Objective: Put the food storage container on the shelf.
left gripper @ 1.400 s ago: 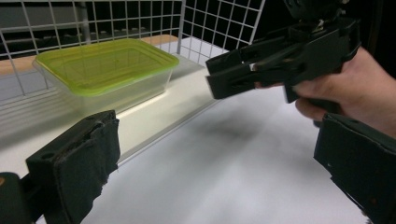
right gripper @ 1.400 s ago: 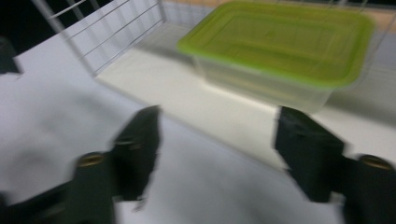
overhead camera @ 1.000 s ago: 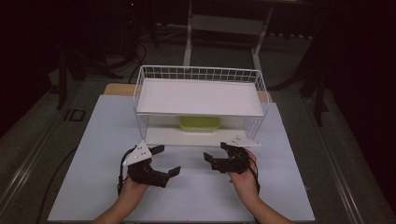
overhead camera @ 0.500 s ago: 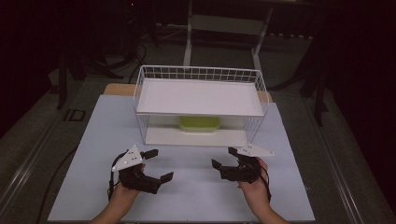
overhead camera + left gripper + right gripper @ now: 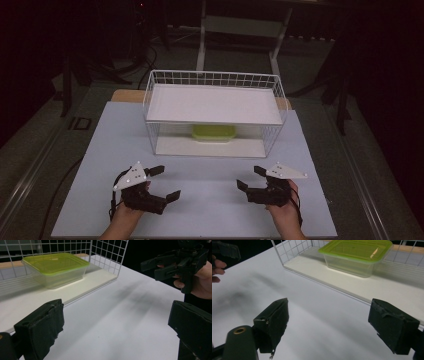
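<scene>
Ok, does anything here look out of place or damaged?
Nothing much. The box sits level and lidded on the rack's lower shelf. One small oddity: the right tool's pads look frayed at the edges.

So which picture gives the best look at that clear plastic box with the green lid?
The right gripper view: the clear plastic box with the green lid sits close and unobstructed. The left gripper view shows it too, farther off. In the high view it is mostly hidden under the shelf.
</scene>
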`<state>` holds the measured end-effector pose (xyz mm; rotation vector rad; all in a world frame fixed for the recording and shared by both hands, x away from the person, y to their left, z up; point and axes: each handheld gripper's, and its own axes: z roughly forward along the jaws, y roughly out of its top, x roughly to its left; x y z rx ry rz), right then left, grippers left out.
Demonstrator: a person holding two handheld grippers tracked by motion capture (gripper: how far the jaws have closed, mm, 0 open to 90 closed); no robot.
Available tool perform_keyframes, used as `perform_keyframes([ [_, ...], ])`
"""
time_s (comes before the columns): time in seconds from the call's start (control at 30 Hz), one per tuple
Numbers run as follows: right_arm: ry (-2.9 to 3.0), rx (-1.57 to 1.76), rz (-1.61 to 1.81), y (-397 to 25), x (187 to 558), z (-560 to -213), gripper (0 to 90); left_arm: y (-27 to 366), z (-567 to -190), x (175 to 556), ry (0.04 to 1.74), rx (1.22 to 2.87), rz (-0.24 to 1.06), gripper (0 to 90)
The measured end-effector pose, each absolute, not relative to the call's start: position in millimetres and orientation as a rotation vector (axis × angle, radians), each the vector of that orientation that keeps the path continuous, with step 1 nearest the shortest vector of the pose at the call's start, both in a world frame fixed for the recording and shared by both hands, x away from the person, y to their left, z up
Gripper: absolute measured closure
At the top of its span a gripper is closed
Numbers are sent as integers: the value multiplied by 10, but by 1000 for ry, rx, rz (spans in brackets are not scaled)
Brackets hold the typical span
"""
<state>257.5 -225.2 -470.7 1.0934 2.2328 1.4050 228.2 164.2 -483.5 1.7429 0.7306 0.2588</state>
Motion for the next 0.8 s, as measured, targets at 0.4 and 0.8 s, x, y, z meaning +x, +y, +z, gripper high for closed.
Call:
perform_keyframes([
  [0.4, 2239, 1096, 1357, -2418, 2477, -4814, 166, 1681, -4919, 2232, 729, 1739, 276, 9],
  [0.8, 2199, 993, 1392, -2504, 2535, -4873, 149, 1715, -5001, 2271, 744, 1734, 260, 9],
])
